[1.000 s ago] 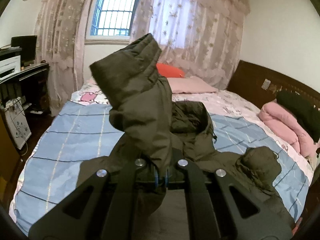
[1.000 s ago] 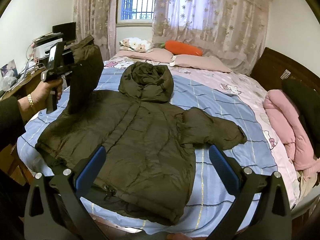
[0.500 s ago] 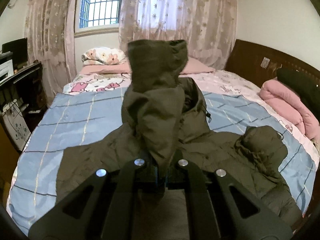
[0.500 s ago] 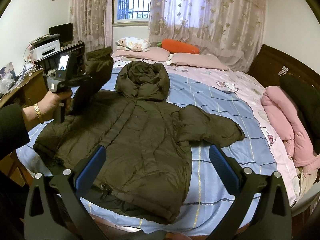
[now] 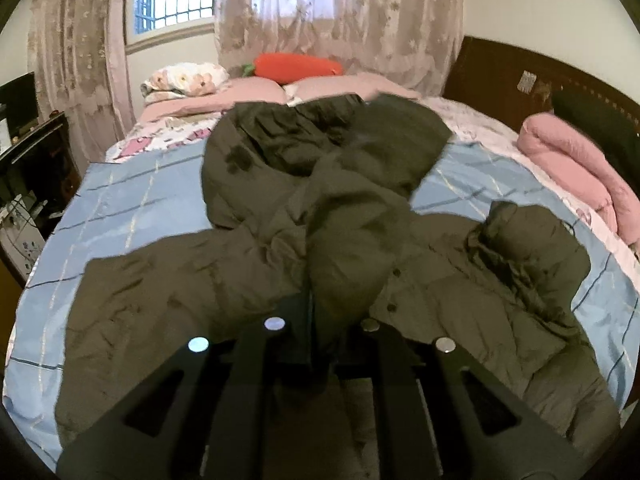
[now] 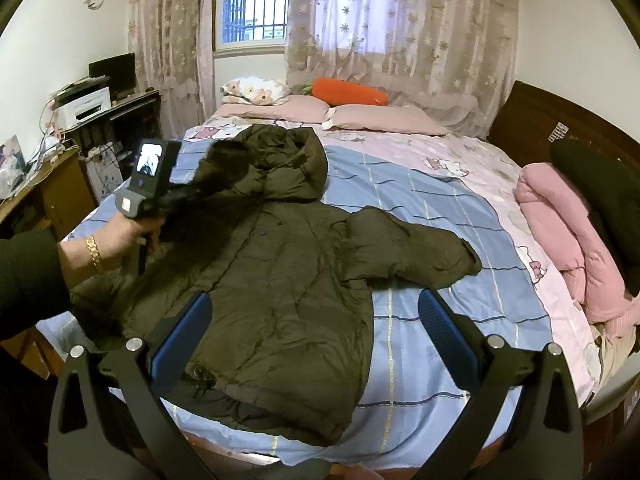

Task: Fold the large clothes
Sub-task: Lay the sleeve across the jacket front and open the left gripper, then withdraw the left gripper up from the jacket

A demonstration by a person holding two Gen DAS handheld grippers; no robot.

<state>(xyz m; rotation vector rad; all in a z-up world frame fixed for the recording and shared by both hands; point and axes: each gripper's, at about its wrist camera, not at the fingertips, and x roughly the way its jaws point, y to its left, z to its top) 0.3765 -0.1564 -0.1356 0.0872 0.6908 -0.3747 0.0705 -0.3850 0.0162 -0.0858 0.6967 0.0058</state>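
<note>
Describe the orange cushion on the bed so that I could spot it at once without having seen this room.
Start at the bed and go to its far end under the curtained window. The carrot-shaped plush lies across the two pink pillows there. It alone is bright orange with a green tuft; its neighbours are pale pink or floral.

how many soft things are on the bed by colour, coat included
olive green: 1, the coat
pink: 3, two pillows and a rolled quilt
orange: 1, the carrot cushion
floral white: 1, a pillow
black: 1, a bundle
total: 7
</note>
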